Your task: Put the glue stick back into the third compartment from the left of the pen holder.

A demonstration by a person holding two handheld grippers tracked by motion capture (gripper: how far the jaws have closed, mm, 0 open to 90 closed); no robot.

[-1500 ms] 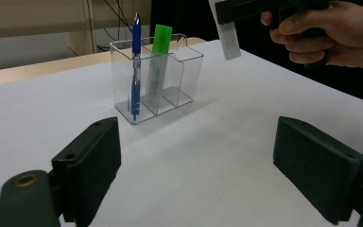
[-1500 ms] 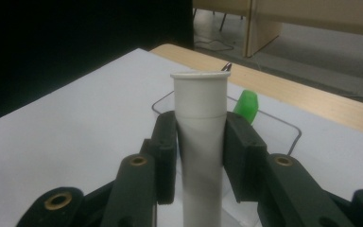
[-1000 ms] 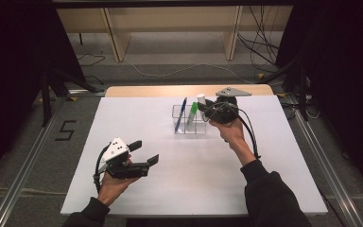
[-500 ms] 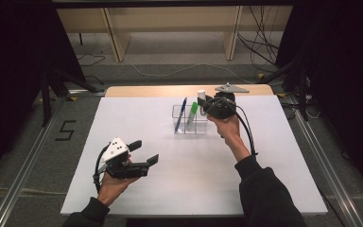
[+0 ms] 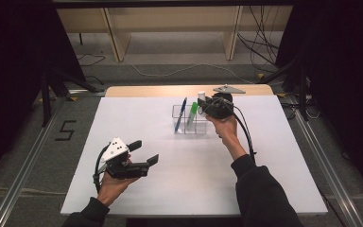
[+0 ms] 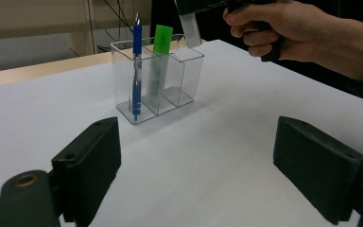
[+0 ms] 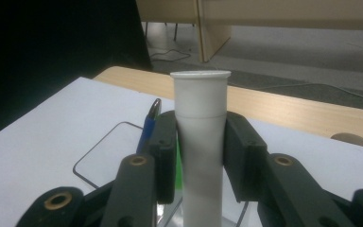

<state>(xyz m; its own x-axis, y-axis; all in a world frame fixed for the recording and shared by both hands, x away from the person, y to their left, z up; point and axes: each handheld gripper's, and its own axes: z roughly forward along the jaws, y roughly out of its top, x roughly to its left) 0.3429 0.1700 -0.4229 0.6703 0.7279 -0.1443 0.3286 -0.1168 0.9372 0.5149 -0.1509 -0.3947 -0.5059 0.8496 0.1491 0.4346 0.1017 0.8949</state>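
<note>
A clear three-compartment holder point(image 5: 186, 124) point(image 6: 170, 90) stands on the white table top, past its middle. A blue pen point(image 5: 182, 113) point(image 6: 136, 61) leans in its left compartment and a green marker point(image 5: 192, 113) point(image 6: 159, 52) in the middle one. My right gripper point(image 5: 205, 105) point(image 7: 200, 142) is shut on an upright white tube point(image 5: 201, 96) point(image 7: 201, 118) point(image 6: 189, 29), which hangs just above the holder's right compartment. My left gripper point(image 5: 143, 152) point(image 6: 203, 175) rests near the front left of the table, open, with nothing between its jaws and pointing toward the holder.
The white top point(image 5: 264, 156) lies on a wooden table whose bare strip point(image 5: 160, 91) shows at the far edge. Wooden shelf legs point(image 5: 116, 33) and loose cables point(image 5: 260, 47) are on the floor behind. A "5" mark point(image 5: 66, 130) is on the floor at left.
My right gripper has carried the white tube slightly farther and leftward, over the holder's right compartment. The left gripper has stayed in place.
</note>
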